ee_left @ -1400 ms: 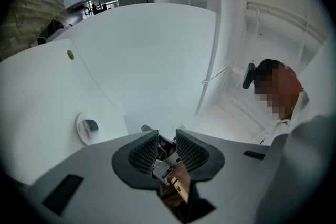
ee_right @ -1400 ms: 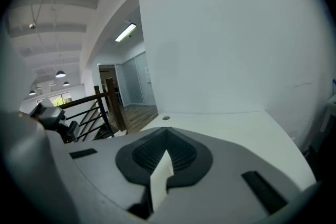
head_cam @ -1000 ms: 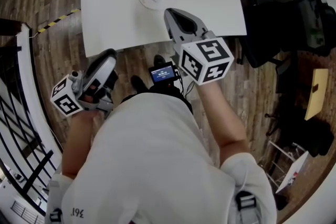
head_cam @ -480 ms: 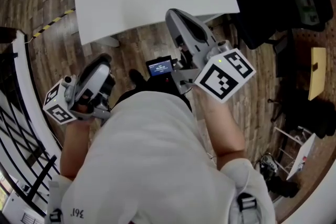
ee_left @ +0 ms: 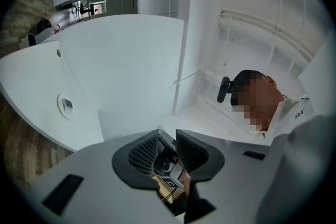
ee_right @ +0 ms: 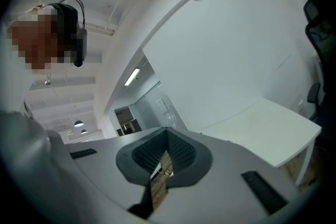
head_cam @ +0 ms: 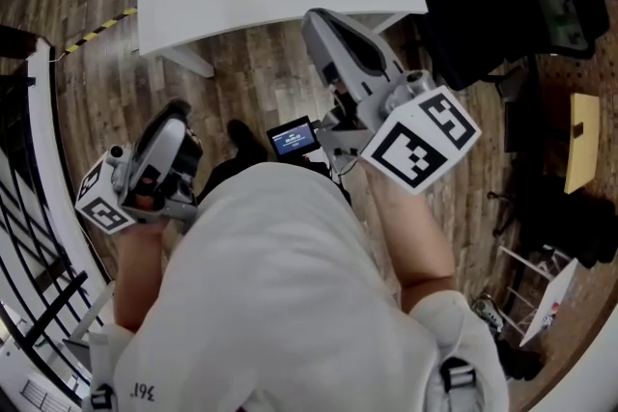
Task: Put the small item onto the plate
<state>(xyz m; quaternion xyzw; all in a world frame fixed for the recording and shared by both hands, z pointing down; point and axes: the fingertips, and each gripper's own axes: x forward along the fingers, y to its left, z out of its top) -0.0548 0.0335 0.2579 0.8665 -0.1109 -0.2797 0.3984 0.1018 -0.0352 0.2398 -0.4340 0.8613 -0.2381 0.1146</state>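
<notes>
Little here can be read. Small dark print (head_cam: 143, 392) low on the person's white shirt (head_cam: 280, 304) looks like three digits, upside down in the head view and too small to be sure of. The right gripper (head_cam: 314, 19) carries a marker cube (head_cam: 422, 139), and the left gripper (head_cam: 177, 108) a smaller-looking cube (head_cam: 100, 204). Both bear black-and-white square code patterns, not letters. A small screen (head_cam: 293, 138) glows blue, its lines too fine to read. Yellow-and-black striped tape (head_cam: 97, 34) marks the wooden floor (head_cam: 251, 82).
</notes>
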